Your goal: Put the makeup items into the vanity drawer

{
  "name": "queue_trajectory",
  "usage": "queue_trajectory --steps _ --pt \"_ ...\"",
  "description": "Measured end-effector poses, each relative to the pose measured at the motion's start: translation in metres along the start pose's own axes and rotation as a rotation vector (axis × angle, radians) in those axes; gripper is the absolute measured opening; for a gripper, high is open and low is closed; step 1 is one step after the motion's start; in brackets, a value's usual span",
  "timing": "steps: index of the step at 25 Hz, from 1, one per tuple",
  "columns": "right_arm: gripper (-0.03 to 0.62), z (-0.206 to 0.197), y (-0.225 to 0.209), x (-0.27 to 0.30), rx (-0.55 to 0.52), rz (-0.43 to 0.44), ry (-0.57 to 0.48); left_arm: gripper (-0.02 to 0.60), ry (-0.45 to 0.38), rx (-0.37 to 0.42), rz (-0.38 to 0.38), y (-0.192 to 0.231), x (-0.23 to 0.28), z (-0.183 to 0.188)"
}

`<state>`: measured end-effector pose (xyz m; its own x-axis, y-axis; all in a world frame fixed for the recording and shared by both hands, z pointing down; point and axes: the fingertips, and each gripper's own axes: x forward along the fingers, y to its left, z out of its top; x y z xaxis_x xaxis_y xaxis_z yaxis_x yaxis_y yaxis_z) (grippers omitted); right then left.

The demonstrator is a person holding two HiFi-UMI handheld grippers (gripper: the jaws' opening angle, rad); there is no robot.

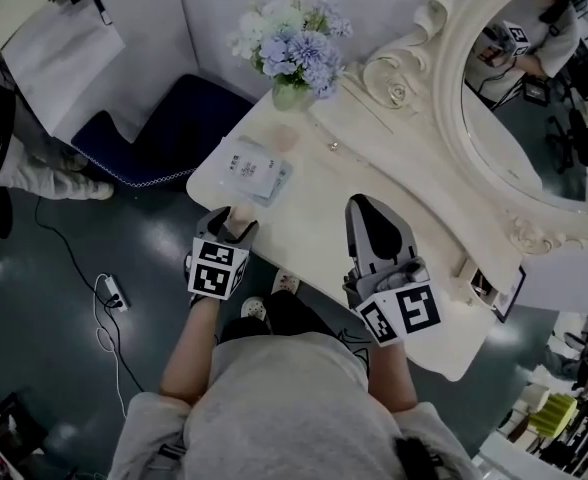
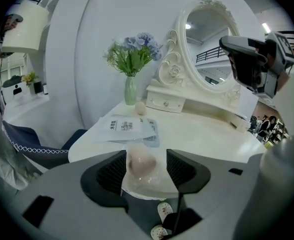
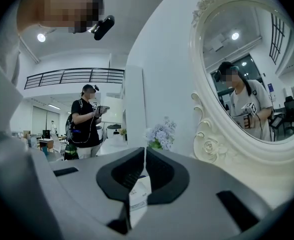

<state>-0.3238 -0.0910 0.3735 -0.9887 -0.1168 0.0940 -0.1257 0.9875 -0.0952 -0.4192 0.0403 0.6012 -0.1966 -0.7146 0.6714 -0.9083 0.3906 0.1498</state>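
soft sponge at the counter's edge, thin packet in the other tool

we are looking at a pale pink, egg-shaped sponge (image 2: 141,159) sitting inside a clear crinkly wrapper (image 2: 152,183), right at the near edge of the white counter (image 1: 324,203). it is lying between the jaws of the left tool (image 2: 147,156), which are standing wide apart and not pressing on it. we are judging the sponge to be very light and squashy, giving under the pads rather than resisting. the glossy film around it is looking loose and slippery. so we are favouring a hold across the sponge's widest part, through the film, and not on the empty film below it. a gentle squeeze is looking like enough, and nothing here is looking breakable.

the right tool (image 3: 143,159) is sitting with its jaws almost together, pinching a thin white packet (image 3: 139,196) with small print. the packet is reading as flat, light and bendy.

further back, flat printed sachets (image 2: 129,128) are lying fanned on the smooth counter. they are low and limp, so we are expecting them to be awkward to get a pad under. a small round pinkish item (image 2: 140,108) is resting just beside the glass vase (image 2: 130,90). under the carved cream mirror frame (image 2: 173,69), a small drawer (image 2: 165,103) with tiny knobs is appearing closed.
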Motion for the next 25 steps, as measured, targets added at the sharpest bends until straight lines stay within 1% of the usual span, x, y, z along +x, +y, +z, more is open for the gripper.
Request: queue_trajectory --steps 4,8,13,15,19,25 --pt "0.025 0.001 -0.004 -0.001 0.0 -0.006 0.0 0.247 0.013 -0.011 0.031 0.004 0.003 -0.004" --pt "0.025 0.001 -0.004 -0.002 -0.002 -0.008 0.002 0.197 0.014 -0.016 0.03 0.005 0.005 -0.005" --pt "0.025 0.004 -0.003 -0.004 -0.005 -0.012 -0.008 0.152 -0.007 -0.016 0.03 0.004 0.0 0.0" --pt "0.025 0.005 -0.003 -0.006 -0.005 -0.016 -0.013 0.144 -0.04 -0.016 0.023 0.002 -0.005 0.008" --pt "0.025 0.009 -0.001 -0.012 -0.009 -0.029 -0.024 0.143 -0.144 -0.026 -0.012 -0.007 -0.021 0.031" --pt "0.025 0.015 0.001 -0.021 -0.014 -0.053 -0.044 0.141 -0.277 0.02 -0.056 -0.018 -0.048 0.064"
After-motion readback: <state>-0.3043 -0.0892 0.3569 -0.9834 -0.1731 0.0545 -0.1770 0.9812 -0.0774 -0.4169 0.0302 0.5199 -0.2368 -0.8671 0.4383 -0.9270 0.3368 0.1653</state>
